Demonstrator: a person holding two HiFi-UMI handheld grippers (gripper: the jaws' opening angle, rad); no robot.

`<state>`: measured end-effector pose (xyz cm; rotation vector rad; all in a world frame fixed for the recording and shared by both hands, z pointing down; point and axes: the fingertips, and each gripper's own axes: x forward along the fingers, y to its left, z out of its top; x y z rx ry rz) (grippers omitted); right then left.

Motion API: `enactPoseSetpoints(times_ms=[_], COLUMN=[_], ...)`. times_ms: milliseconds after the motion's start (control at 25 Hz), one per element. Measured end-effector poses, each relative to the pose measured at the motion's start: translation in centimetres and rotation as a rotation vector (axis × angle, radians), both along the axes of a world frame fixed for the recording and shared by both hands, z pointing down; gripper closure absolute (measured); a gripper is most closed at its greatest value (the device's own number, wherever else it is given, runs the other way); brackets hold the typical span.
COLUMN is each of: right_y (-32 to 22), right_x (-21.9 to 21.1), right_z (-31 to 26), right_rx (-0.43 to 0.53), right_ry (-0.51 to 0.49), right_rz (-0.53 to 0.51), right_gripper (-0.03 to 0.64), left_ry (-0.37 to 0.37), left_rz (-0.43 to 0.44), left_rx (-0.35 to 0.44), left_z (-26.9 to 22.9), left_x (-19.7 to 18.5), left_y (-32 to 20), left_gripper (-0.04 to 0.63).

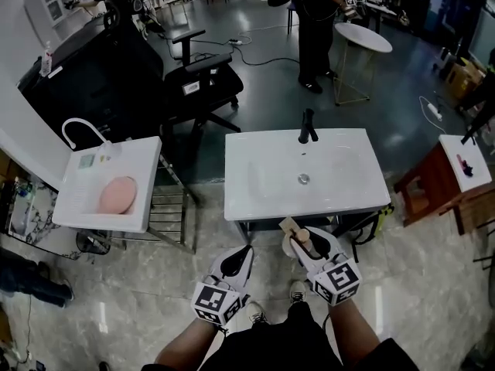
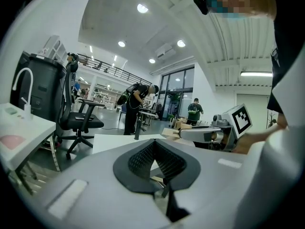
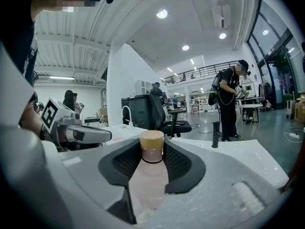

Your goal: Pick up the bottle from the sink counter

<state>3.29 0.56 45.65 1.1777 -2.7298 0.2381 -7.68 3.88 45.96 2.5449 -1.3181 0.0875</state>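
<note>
**Q:** Showing what stage of the pick-up?

**A:** A late one, by the look of it. The right gripper [image 3: 152,152] is clamped on the bottle [image 3: 150,180]. Its dark pads [image 3: 178,162] press the pale pink body on both sides just below the neck. In the head view the bottle is off the sink counter [image 1: 255,195], just in front of its front edge and over the floor [image 1: 116,300], clear of the white surface. The grasp and the lift off the counter therefore appear done. Little seems left beyond carrying the bottle wherever it is wanted.

**Q:** And the other tool?

**A:** The left gripper [image 1: 240,255] is held low beside the right one, jaws drawn together with nothing between them. It takes no part in the hold.

**Q:** Which way does the bottle point?

**A:** Its long axis runs along the right gripper's jaws. The tan cap [image 3: 152,139] leads, projecting past the fingertips, and the base lies back toward the gripper's body. In the head view the cap aims forward and slightly left, toward the counter's front edge, with the faucet [image 1: 308,127] well beyond. The bottle looks tilted rather than upright, though how steeply cannot be told.
</note>
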Motion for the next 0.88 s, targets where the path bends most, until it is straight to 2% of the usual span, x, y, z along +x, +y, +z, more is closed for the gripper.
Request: enactPoseSetpoints(times_ms=[280,880], right_y=[2.3,4.7], right_x=[-0.7,-1.9], right_z=[-0.6,-0.9], right_rx=[0.014,0.030], right_ry=[-0.002,-0.001], right_rz=[0.020,0.021], right_gripper=[0.476,0.476], left_ry=[0.012,0.014], left_rz=[0.021,0.039], left_rx=[0.036,0.048], left_z=[-0.3,-0.7], left_x=[-0.5,-0.9], left_y=[1.5,3.2], left_gripper=[0.592,0.592])
